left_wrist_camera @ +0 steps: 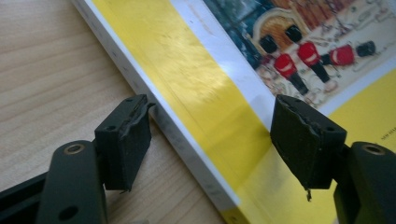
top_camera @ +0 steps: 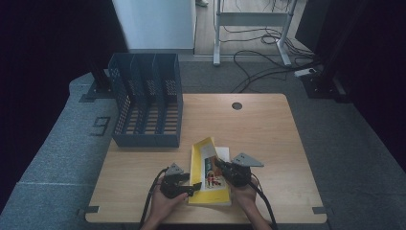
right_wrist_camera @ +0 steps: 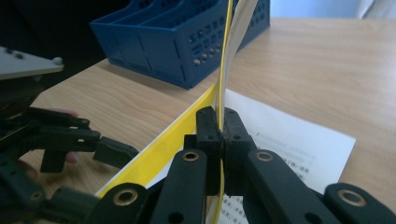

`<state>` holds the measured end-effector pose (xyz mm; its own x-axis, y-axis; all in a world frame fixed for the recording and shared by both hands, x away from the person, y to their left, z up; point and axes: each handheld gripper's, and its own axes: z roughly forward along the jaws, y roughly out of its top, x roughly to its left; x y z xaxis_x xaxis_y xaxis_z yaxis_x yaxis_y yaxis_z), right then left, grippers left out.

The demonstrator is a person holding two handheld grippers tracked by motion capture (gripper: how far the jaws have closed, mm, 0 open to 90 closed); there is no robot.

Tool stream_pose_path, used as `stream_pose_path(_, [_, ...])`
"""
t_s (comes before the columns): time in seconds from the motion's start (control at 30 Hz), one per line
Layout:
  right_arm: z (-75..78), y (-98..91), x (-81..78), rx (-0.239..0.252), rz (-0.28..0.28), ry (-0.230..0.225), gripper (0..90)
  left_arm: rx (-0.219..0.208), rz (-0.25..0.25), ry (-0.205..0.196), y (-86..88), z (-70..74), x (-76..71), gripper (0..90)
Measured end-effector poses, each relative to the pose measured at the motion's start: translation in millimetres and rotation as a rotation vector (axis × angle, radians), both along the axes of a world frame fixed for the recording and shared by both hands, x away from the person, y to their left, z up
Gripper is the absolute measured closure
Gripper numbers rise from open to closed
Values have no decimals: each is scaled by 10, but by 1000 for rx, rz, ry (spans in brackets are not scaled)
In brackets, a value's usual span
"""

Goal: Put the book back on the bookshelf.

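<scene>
A yellow book [top_camera: 201, 158] with a picture of red-coated guards on its cover lies near the table's front edge. My right gripper [right_wrist_camera: 220, 123] is shut on the front cover [right_wrist_camera: 226, 51] and a few pages, holding them upright off the book. A white printed page [right_wrist_camera: 289, 140] lies exposed below. In the high view the right gripper [top_camera: 218, 165] sits over the book's middle. My left gripper [left_wrist_camera: 212, 135] is open and straddles the book's [left_wrist_camera: 196, 79] near edge: one jaw stands over the wood, the other over the cover. The left gripper [top_camera: 191, 188] is at the book's front left corner.
A dark blue file organiser [top_camera: 146, 98] with three slots stands at the table's back left, also in the right gripper view [right_wrist_camera: 177, 42]. The wooden table [top_camera: 268, 134] has a round cable hole [top_camera: 237, 106] at the back. Cables and a desk frame lie on the floor beyond.
</scene>
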<state>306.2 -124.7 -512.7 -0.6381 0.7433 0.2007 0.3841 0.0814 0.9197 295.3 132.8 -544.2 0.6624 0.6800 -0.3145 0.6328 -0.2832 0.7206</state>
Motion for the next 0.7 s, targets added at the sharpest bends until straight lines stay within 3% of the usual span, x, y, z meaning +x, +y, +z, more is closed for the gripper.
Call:
stream_pose_path(0.33, [65,6,-35,8,20,-24,877,-48,5,34,13,-8,58,289])
stream_pose_path(0.63, [121,-22,-43,19,33,-41,877,-63,27,44,34,32,162,293])
stream_pose_path(0.7, [133,-24,-47,22,34,-50,876,-77,24,64,-2,46,196,295])
